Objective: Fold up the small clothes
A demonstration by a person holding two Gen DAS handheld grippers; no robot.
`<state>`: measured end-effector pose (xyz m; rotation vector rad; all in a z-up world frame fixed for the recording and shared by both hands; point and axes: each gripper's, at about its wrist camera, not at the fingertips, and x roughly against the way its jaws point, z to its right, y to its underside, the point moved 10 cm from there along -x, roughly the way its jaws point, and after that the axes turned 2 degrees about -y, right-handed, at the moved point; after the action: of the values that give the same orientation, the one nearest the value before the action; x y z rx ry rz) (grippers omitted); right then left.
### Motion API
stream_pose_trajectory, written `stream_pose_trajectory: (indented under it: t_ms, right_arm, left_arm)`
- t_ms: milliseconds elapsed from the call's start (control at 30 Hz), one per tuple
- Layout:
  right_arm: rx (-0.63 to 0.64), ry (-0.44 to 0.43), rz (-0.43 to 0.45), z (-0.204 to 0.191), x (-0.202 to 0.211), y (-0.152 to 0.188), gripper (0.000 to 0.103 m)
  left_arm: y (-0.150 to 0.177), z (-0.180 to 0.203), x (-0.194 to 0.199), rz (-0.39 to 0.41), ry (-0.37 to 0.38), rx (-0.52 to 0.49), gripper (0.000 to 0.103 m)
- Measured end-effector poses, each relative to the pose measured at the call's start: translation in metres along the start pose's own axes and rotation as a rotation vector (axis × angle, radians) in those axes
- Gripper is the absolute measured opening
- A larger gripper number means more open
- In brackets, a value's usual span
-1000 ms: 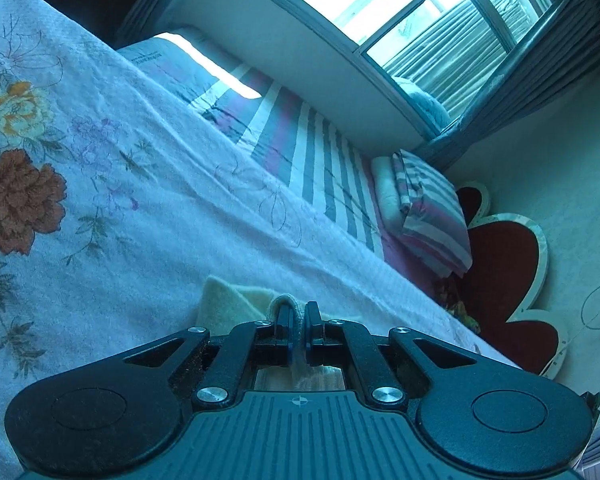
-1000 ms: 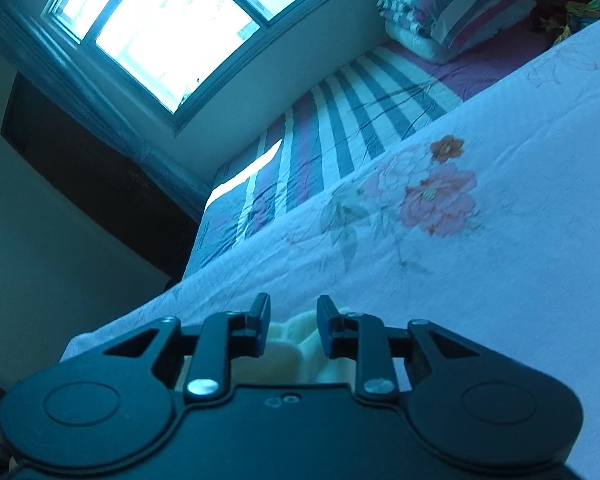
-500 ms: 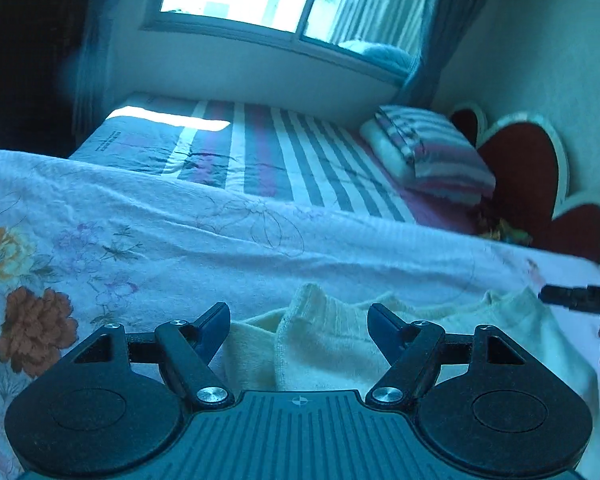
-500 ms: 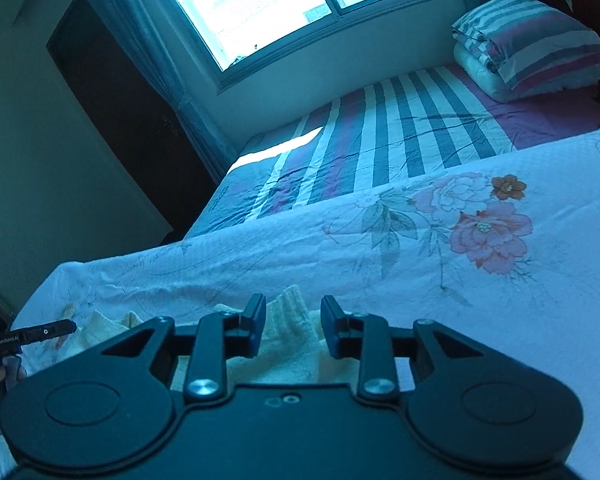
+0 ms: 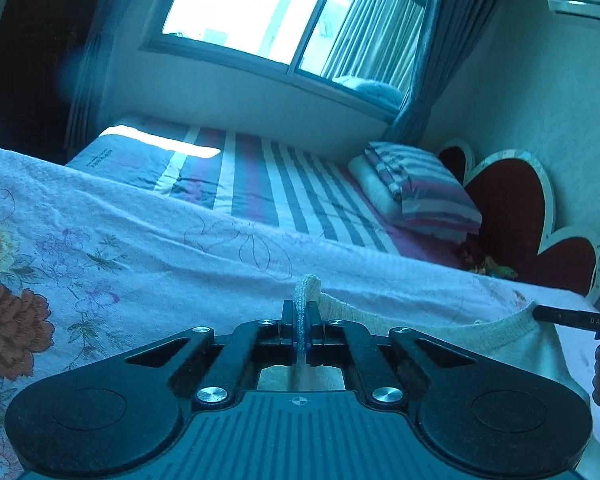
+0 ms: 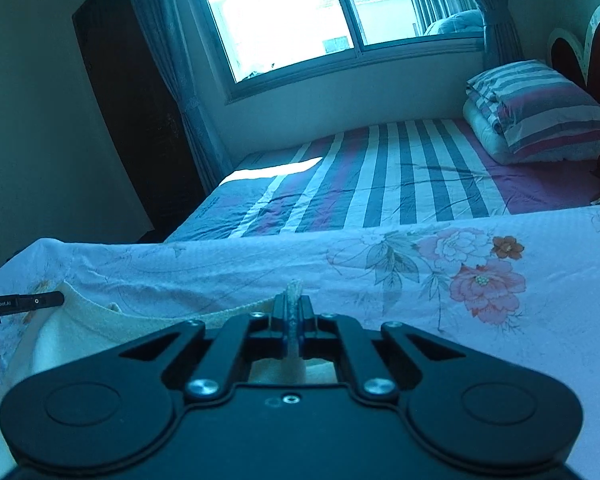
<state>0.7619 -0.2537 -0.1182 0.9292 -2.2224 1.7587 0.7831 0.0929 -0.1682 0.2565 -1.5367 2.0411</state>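
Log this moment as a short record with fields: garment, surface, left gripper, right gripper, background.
garment: pale yellow knitted top, lying stretched between the grippers
surface: white floral-print bedspread
left gripper: fingers shut on a fold of the top's ribbed edge
right gripper: fingers shut on a fold of the edge
background: striped bed sheet, striped pillow, window

The right gripper pinches the cream garment's ribbed edge. At nine o'clock, the left gripper holds its far corner.

Garment mostly behind claw bodies.
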Motion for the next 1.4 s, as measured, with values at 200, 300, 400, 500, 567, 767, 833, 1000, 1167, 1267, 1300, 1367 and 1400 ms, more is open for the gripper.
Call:
stream_pose_trajectory:
  t_ms: [200, 300, 400, 500, 567, 767, 833, 1000, 1167, 1267, 1300, 1367, 1400]
  right_arm:
    - [-0.016, 0.089, -0.123, 0.021, -0.026, 0.023, 0.008]
    - [-0.001, 0.149, -0.087, 0.02, -0.014, 0.023, 0.022]
    - [0.014, 0.099, -0.025, -0.009, 0.018, 0.019, 0.02]
    - [0.117, 0.022, -0.077, -0.069, 0.007, 0.032, 0.02]
    - [0.128, -0.037, -0.098, -0.104, -0.016, 0.037, 0.02]
    - [0.141, -0.023, -0.187, -0.113, -0.046, 0.054, 0.017]
    - [0.128, 0.104, -0.153, -0.066, -0.024, 0.051, 0.016]
    - [0.018, 0.188, -0.128, -0.006, 0.025, 0.043, 0.017]
    - [0.073, -0.005, -0.108, -0.1, 0.038, 0.056, 0.021]
    - [0.129, -0.052, -0.147, -0.142, 0.029, 0.078, 0.018]
    - [0.142, -0.021, -0.173, -0.143, 0.024, 0.086, 0.012]
    - [0.169, 0.042, -0.219, -0.131, 0.015, 0.099, 0.016]
    - [0.169, 0.053, -0.2, -0.123, 0.019, 0.1, 0.014]
  left_arm:
    - [0.025, -0.011, -0.022, -0.131, -0.071, 0.005, 0.007]
    - [0.017, -0.015, -0.004, -0.089, -0.144, 0.029, 0.021]
    - [0.012, 0.014, 0.032, -0.005, -0.153, -0.042, 0.029]
    - [0.027, 0.063, 0.03, -0.025, -0.113, -0.165, 0.045]
    - [0.031, 0.095, 0.013, -0.062, -0.061, -0.185, 0.048]
    - [0.052, 0.097, 0.003, -0.135, -0.082, -0.234, 0.048]
    - [0.051, 0.066, 0.02, -0.12, -0.117, -0.199, 0.048]
    - [0.039, 0.043, 0.064, -0.067, -0.199, -0.162, 0.048]
    - [0.058, 0.136, 0.069, -0.074, -0.011, -0.209, 0.049]
    - [0.085, 0.169, 0.061, -0.12, 0.025, -0.22, 0.048]
    - [0.093, 0.168, 0.056, -0.146, -0.003, -0.217, 0.049]
    - [0.11, 0.161, 0.055, -0.141, -0.036, -0.262, 0.048]
    - [0.111, 0.158, 0.059, -0.127, -0.039, -0.274, 0.048]
